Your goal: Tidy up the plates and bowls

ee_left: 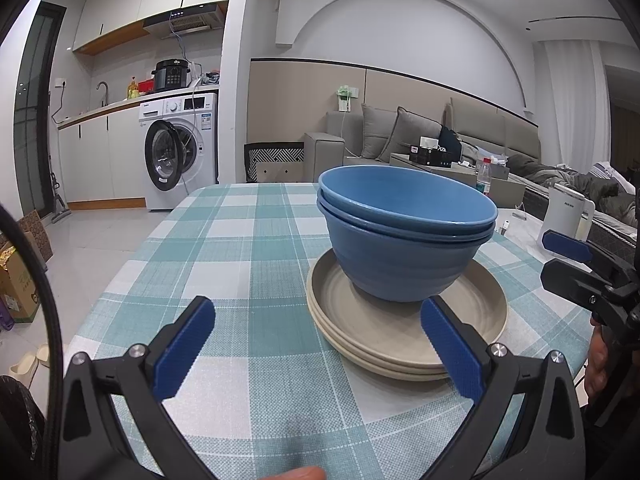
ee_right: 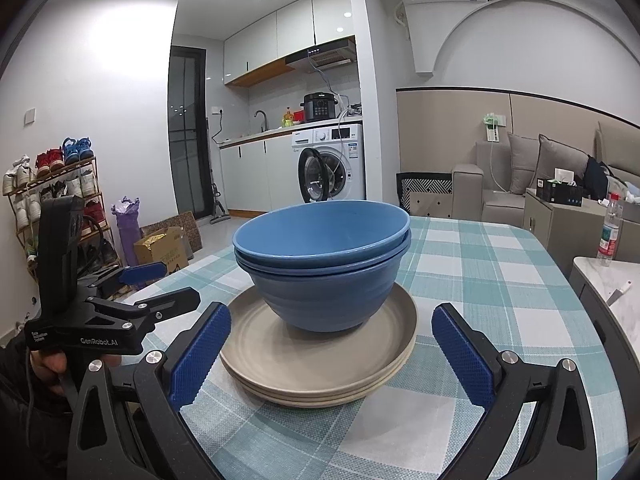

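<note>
Right wrist view: right gripper (ee_right: pixel 330 354) spread wide and empty, beige plates (ee_right: pixel 320 360) dead ahead between its fingers, two nested blue bowls (ee_right: pixel 324 264) on top. Left gripper (ee_left: pixel 316 354) equally wide, empty, stack ahead toward its right finger. The pile looks done; back away straight, fingers clear of rims.

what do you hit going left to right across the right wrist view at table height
left gripper held at the table's left edge → beige plate stack with the nested blue bowls on it → bare checked tablecloth → water bottle off the table at the far right
</note>
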